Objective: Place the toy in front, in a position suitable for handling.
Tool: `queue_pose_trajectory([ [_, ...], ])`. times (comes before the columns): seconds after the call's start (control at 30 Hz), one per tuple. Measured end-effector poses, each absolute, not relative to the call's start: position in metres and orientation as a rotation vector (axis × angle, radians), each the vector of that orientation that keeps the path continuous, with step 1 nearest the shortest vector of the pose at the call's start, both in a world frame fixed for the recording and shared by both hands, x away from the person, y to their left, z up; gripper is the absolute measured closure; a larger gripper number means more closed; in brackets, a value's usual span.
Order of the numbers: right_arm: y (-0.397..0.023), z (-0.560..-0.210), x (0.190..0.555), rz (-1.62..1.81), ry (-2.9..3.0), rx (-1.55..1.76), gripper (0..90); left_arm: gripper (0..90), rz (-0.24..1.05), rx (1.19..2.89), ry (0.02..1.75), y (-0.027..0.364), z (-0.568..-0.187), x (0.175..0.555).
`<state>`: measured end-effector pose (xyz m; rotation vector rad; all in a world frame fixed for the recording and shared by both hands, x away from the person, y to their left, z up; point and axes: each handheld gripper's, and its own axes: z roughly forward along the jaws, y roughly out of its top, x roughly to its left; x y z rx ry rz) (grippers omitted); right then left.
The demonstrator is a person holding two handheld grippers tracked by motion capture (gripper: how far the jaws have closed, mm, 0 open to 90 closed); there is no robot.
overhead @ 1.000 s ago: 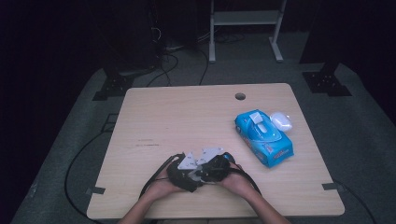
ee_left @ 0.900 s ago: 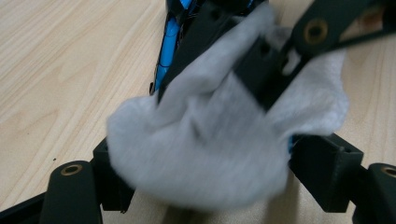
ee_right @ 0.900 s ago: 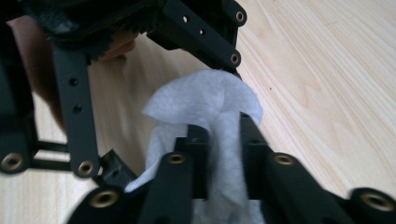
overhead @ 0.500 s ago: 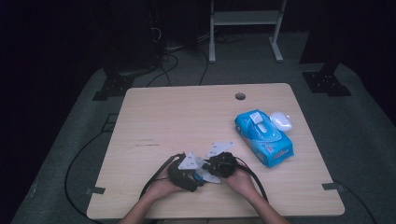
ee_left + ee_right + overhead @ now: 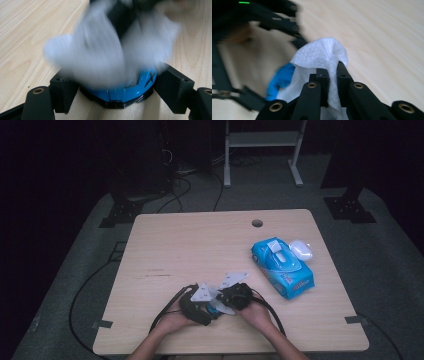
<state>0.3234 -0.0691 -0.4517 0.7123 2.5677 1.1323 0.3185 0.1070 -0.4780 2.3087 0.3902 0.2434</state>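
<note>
Light wooden rectangular table [image 5: 200, 245] on grey carpeted floor [image 5: 380, 245]; white metal stand [image 5: 262, 140] beyond table; dim, dark room; black cables [image 5: 185, 185] beyond table.

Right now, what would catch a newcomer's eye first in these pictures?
Probably the bright blue pack of wipes at the right of the wooden table. Next, near the front edge, the right gripper pinches a white wipe over a small blue toy car clamped in the left gripper.

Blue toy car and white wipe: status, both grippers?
Left gripper clamped on blue toy car. Right gripper shut on white wipe, jaws just closed, wipe over the car. Wipes pack off to the side, nothing in the way.
</note>
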Motion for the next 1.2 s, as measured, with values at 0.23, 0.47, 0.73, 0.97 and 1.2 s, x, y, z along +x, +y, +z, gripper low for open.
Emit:
queue_pose_trajectory([
  [0.23, -0.050, -0.457, 0.317, 1.191, 2.686, 0.634, 84.0, 24.2, 0.239, 2.301, 0.397, 0.106, -0.478, 0.318],
  [0.47, -0.081, -0.451, 0.322, 1.200, 2.605, 0.713, 84.1, 24.2, 0.247, 2.305, 0.385, 0.106, -0.478, 0.319],
  [0.73, -0.095, -0.452, 0.307, 1.231, 2.616, 0.688, 84.1, 24.2, 0.249, 2.307, 0.384, 0.107, -0.478, 0.319],
  [0.97, -0.092, -0.456, 0.302, 1.261, 2.613, 0.690, 84.1, 24.2, 0.254, 2.312, 0.384, 0.108, -0.478, 0.318],
  [1.2, -0.109, -0.449, 0.307, 1.231, 2.580, 0.704, 84.1, 24.2, 0.255, 2.308, 0.377, 0.107, -0.478, 0.319],
])
